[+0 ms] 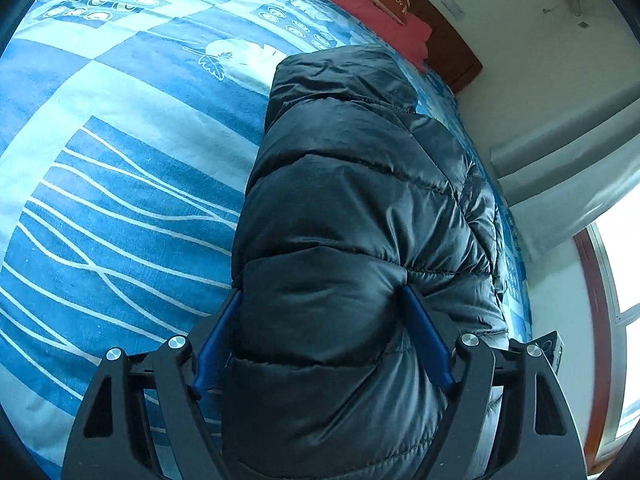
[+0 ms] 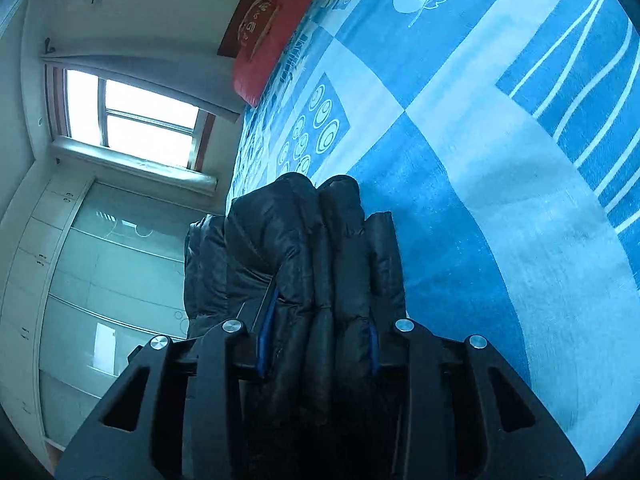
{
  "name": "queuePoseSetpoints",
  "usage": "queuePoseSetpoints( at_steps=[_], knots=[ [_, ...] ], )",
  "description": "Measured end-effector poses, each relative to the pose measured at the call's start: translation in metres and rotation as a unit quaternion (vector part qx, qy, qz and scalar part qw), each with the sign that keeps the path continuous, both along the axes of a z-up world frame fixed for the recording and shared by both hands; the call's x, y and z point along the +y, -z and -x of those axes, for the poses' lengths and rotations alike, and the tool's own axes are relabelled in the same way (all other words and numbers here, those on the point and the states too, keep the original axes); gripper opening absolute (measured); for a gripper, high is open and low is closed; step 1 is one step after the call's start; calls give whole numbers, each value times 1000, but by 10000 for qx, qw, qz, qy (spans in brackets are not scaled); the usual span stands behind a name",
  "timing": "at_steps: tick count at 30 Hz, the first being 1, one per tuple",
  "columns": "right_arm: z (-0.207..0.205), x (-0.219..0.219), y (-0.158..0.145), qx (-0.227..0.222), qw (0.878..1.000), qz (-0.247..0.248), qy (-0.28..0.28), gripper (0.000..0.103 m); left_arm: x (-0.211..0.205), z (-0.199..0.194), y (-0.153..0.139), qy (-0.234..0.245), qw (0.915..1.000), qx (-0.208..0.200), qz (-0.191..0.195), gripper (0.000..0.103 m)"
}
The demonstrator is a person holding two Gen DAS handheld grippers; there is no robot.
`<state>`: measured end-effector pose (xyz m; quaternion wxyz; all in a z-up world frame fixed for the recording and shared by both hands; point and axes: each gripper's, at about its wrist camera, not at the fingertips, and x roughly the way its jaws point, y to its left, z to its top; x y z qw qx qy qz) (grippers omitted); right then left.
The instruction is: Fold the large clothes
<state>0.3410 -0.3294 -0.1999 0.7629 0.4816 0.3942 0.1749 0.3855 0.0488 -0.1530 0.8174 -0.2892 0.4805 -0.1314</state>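
Note:
A black puffer jacket [image 1: 352, 200] lies lengthwise on the blue patterned bed sheet [image 1: 120, 168], folded into a long narrow band with its far end near the pillow. My left gripper [image 1: 322, 304] is shut on the near end of the jacket, its blue pads pressed into the padding on both sides. In the right wrist view my right gripper [image 2: 320, 320] is shut on a bunched stack of jacket layers [image 2: 312, 248], which fills the gap between the blue pads and hides the fingertips. The sheet [image 2: 480, 160] spreads to the right of it.
A red pillow [image 1: 368, 4] lies against the dark wooden headboard [image 1: 448, 40] at the far end of the bed. It also shows in the right wrist view [image 2: 272, 36]. A window [image 2: 140, 116] and pale wardrobe doors [image 2: 100, 280] stand beyond the bed edge.

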Motion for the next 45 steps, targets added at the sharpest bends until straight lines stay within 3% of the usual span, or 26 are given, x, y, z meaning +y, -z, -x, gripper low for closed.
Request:
queuePoseSetpoints(
  at_steps=[12,19,29,37,45],
  knots=[
    [2,-4,-5,5,10000,-37,68,48,7,4,6,10,9999,-9,115,80],
    [12,-9,-16,-30,9997,195,161,59,12,2,4,41,9999,-36,140,82],
    [34,-31,-21,34,9985,163,512,61,27,6,-3,-120,9991,6,404,82],
    [80,-30,-60,173,9830,1487,1067,61,38,47,-28,-364,9979,-292,-453,82],
    [141,15,-98,53,9503,2982,895,68,36,110,-54,-447,9890,-699,-1225,82]
  ],
)
